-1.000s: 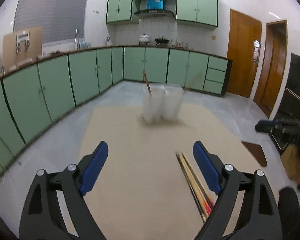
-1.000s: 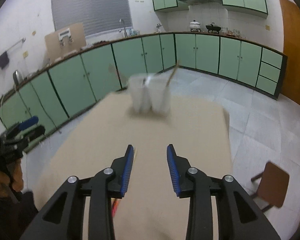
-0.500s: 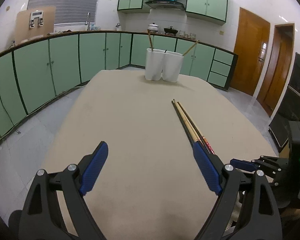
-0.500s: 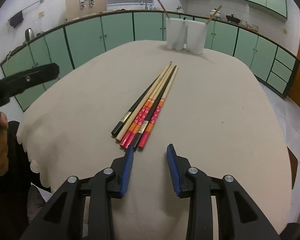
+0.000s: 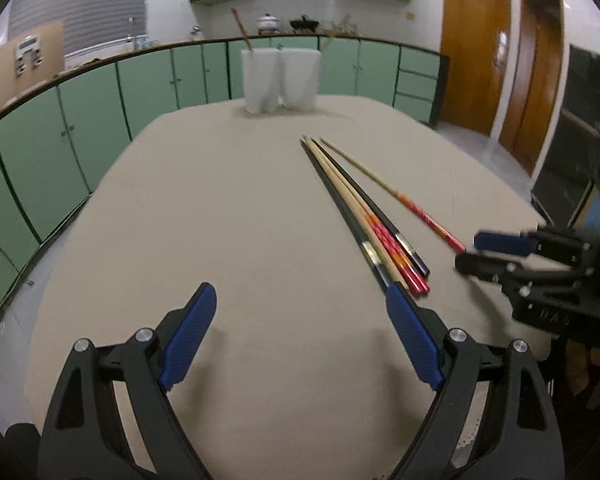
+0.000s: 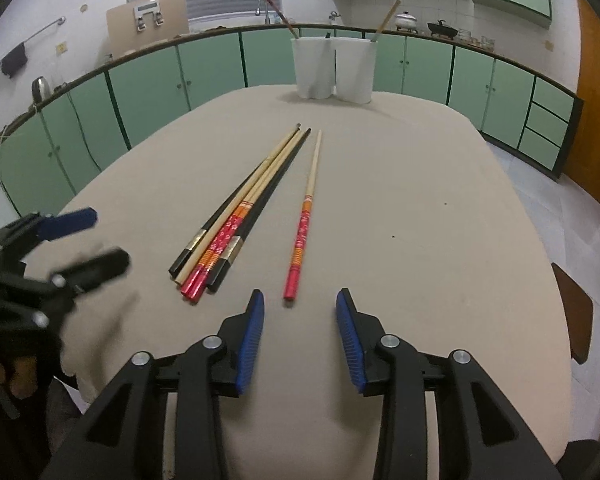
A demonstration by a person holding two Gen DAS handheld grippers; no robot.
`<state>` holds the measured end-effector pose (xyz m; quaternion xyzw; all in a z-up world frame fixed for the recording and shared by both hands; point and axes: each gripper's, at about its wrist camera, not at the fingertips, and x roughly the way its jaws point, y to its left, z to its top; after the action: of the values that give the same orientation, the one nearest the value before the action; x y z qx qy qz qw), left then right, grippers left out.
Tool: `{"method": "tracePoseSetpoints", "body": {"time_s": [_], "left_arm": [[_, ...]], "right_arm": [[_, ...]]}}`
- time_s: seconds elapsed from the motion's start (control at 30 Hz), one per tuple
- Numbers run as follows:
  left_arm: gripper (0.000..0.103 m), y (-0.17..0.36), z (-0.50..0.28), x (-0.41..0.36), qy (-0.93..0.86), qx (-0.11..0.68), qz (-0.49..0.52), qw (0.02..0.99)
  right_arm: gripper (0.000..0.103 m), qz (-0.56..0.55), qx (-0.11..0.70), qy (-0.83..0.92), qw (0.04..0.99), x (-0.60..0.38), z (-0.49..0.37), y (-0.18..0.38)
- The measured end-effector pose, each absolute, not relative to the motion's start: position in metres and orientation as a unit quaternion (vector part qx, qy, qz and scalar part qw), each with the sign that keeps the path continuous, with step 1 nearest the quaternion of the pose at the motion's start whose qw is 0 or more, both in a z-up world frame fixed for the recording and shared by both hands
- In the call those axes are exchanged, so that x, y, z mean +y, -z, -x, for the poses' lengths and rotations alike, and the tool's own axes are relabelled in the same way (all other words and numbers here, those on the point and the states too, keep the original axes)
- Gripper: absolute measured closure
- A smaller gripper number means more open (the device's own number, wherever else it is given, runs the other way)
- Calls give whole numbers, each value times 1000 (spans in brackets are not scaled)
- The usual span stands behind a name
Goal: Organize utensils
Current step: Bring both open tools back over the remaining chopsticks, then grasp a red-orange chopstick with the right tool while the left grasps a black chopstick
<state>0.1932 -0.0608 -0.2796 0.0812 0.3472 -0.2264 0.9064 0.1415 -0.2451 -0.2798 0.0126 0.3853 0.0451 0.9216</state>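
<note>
Presently, both claws stand apart and empty: left claw (image 5: pixel 300 336) wide, right claw (image 6: pixel 300 320) narrower. One chopstick (image 6: pixel 305 216) lies beside the bundle (image 6: pixel 236 208) on the counter (image 6: pixel 440 208).

chopsticks: one red-handled stick (image 6: pixel 305 216) now lies apart from the bundle (image 6: pixel 236 216), previously alongside it | grippers: left gripper (image 5: pixel 300 330) and right gripper (image 6: pixel 300 322) have come down nearer the table (image 6: pixel 440 220) | right jaws: slightly wider, nothing between

A beige cloth-covered table (image 6: pixel 440 208) is occupied by bundled chopsticks (image 6: pixel 236 216) at centre, one separate red-handled chopstick (image 6: pixel 305 216), and two white holders (image 6: pixel 334 70) at top.
</note>
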Motion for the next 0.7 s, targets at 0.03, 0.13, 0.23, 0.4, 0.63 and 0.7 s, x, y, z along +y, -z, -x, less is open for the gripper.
{"method": "tracePoseSetpoints", "body": {"time_s": [0.03, 0.13, 0.23, 0.4, 0.63, 0.7], "left_arm": [[19, 282, -194, -64, 229, 350, -83, 905], [19, 289, -196, -74, 229, 356, -97, 901], [19, 295, -199, -81, 232, 364, -99, 897], [19, 295, -199, -89, 227, 361, -96, 900], [19, 293, -204, -76, 190, 368, -81, 907], [20, 292, -202, -78, 196, 367, -84, 905]], "right_arm": [[66, -16, 385, -43, 922, -247, -142, 280], [66, -26, 384, -38, 922, -253, -141, 282], [65, -25, 383, -37, 923, -253, -140, 282], [64, -27, 380, -36, 924, -253, -139, 283], [60, -27, 380, -33, 924, -253, -140, 281], [59, -25, 379, -33, 924, -251, -141, 281]]}}
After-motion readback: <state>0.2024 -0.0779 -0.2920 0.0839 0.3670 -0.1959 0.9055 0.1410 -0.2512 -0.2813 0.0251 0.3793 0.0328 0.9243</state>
